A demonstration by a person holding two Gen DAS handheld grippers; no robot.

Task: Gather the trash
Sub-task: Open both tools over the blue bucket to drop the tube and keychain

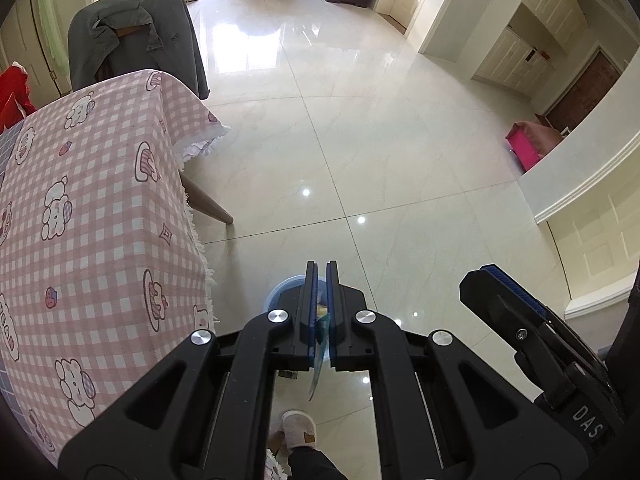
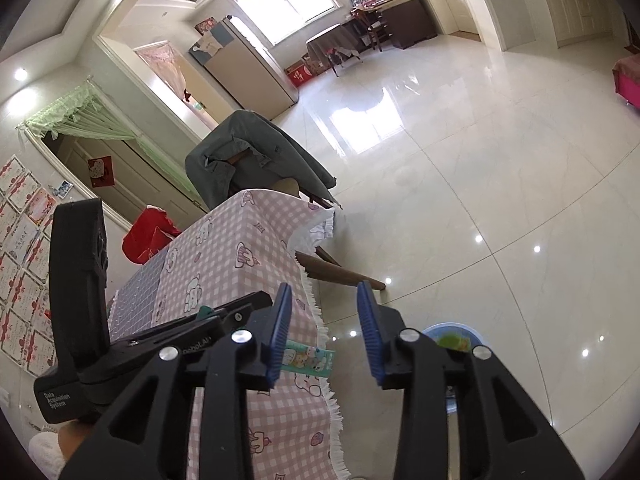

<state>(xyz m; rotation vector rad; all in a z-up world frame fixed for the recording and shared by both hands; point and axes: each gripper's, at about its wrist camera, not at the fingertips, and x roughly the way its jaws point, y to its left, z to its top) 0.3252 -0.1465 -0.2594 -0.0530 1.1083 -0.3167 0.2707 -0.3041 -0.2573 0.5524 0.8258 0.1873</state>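
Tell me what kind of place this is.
Most likely a home's open living and dining area: a table under a pink checked tablecloth, a jacket draped over a chair, a fridge and glossy tiled floor.

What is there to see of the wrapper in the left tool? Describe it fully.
The wrapper is a thin, flat, teal-edged packet, plastic by the look of it, printed with cartoon animals in the right wrist view. The left tool is shut on it, so it hangs edge-on between the blue pads, its lower end dangling free. It hangs beside the table's edge, above the blue bin on the floor.
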